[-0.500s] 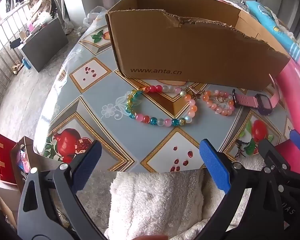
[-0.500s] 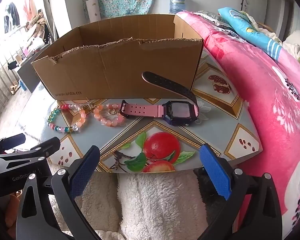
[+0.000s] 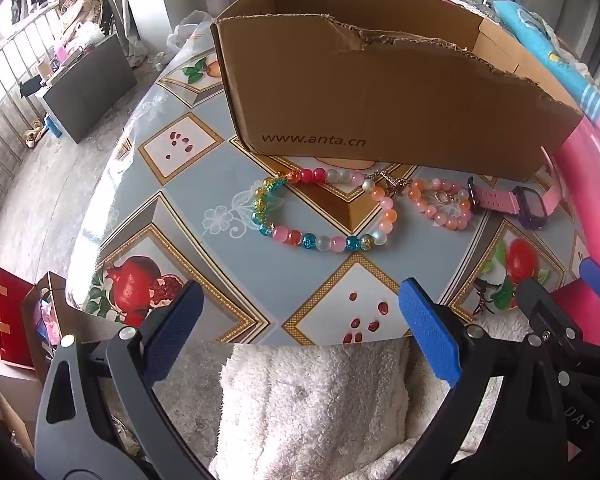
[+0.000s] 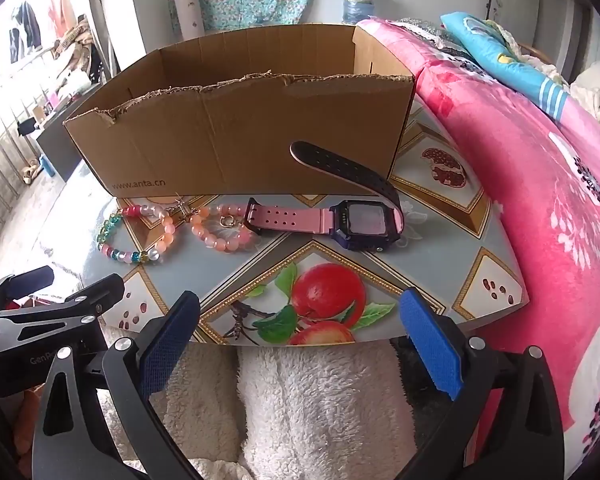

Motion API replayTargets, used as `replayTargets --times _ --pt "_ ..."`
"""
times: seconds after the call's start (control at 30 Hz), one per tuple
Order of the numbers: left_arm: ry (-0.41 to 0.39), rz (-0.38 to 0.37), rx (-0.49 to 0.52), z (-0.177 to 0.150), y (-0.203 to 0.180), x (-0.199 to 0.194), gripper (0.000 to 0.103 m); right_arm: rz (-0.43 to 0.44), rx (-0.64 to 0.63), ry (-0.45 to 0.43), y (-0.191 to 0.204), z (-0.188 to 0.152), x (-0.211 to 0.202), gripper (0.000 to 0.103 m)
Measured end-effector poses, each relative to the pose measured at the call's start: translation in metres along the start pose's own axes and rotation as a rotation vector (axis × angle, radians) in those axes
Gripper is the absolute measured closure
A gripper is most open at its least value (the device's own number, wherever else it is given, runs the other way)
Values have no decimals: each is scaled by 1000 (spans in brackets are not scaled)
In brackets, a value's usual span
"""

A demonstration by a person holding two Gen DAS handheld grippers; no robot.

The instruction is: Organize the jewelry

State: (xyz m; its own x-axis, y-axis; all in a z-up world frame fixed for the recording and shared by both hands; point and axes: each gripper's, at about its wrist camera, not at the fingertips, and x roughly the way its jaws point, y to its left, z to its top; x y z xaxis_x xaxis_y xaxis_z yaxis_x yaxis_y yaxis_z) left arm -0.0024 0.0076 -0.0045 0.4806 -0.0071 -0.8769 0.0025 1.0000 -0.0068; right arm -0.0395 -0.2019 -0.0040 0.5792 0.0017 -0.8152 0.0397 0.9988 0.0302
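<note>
A multicoloured bead bracelet (image 3: 324, 208) (image 4: 138, 236), a smaller peach bead bracelet (image 3: 440, 204) (image 4: 220, 226) and a pink watch with a dark face (image 3: 516, 202) (image 4: 340, 220) lie in a row on the table, in front of an open cardboard box (image 3: 380, 92) (image 4: 240, 128). My left gripper (image 3: 300, 332) is open and empty at the table's near edge, short of the multicoloured bracelet. My right gripper (image 4: 300, 336) is open and empty at the near edge, short of the watch. Each gripper shows at the side of the other's view.
The table (image 3: 180, 208) (image 4: 440, 256) has a fruit-print cover. A pink floral blanket (image 4: 540, 200) lies to the right. White fluffy fabric (image 3: 320, 408) is below the grippers. Red bags (image 3: 8, 320) stand on the floor at the left.
</note>
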Motion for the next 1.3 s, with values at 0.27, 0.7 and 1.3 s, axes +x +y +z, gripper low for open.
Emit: replayTargets --times 0.27,0.7,1.3 --pt "8 6 4 2 -6 1 9 4 -5 -2 -1 1 -1 5" --pt "4 7 5 3 -7 -2 9 6 5 -6 -1 2 -4 5" --pt "4 13 6 4 -6 -3 9 6 9 -8 -5 3 -4 5"
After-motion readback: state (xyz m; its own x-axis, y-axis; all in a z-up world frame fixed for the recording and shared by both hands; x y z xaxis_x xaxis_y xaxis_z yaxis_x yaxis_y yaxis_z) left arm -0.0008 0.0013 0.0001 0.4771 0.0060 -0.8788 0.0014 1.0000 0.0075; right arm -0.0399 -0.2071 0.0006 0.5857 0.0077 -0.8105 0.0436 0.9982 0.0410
